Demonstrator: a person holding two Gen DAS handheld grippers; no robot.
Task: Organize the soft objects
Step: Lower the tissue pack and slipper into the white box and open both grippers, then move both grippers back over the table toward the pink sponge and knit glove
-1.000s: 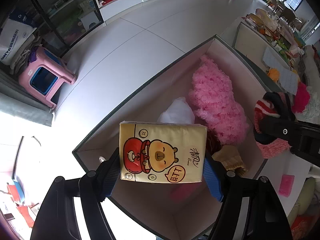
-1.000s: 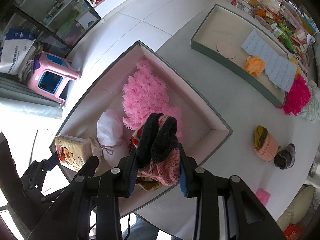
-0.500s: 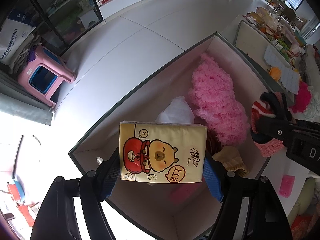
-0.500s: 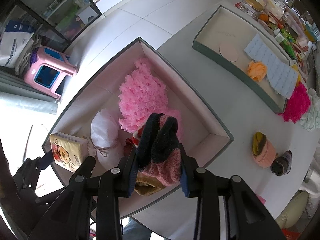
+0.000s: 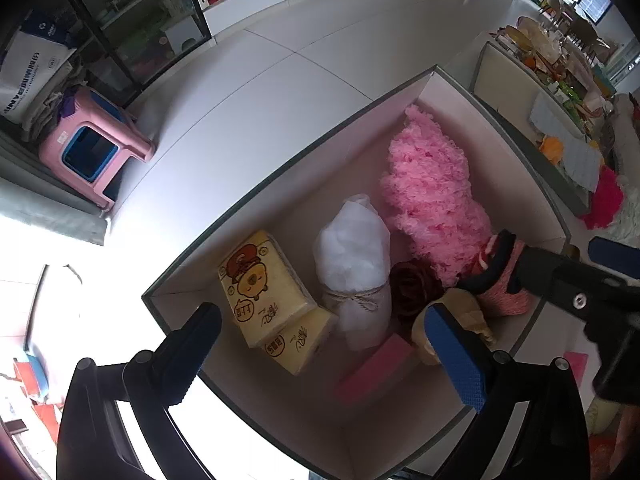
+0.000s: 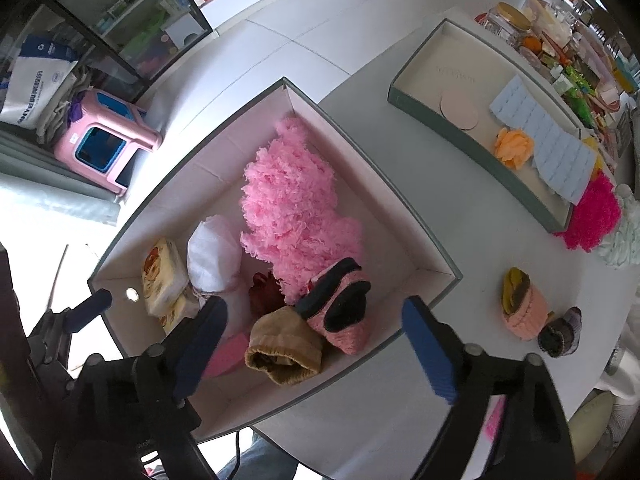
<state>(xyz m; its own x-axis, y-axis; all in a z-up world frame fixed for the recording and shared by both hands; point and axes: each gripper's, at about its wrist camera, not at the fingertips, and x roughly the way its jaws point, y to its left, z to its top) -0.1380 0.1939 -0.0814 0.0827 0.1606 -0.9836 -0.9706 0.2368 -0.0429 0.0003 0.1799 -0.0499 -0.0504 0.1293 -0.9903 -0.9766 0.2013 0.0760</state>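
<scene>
Both tools hang over the open box (image 6: 372, 160) at the edge of the white counter (image 6: 460, 208), pointing down into it. The left hand-held gripper (image 5: 324, 344) is spreading its jaws, nothing between them; the yellow tissue pack (image 5: 268, 300) lies tilted below on the box floor near the corner, touching the white wrapped bundle (image 5: 356, 248) tied with string. The right hand-held gripper (image 6: 316, 328) is also opening, its blue pads well apart and clear of the pink and black knitted sock (image 6: 340, 308), which lies in the box against the fluffy pink yarn (image 6: 288, 204) and beside a tan knitted cuff (image 6: 284, 348). A dark red flower (image 6: 266, 292) sits between the bundle and the yarn, and a pink block (image 5: 376, 368) lies on the box floor near the front wall. Outside the box, on the counter, lie two more rolled socks (image 6: 520, 308), and a second tray (image 6: 424, 76) holds an orange scrap and a blue sheet.
</scene>
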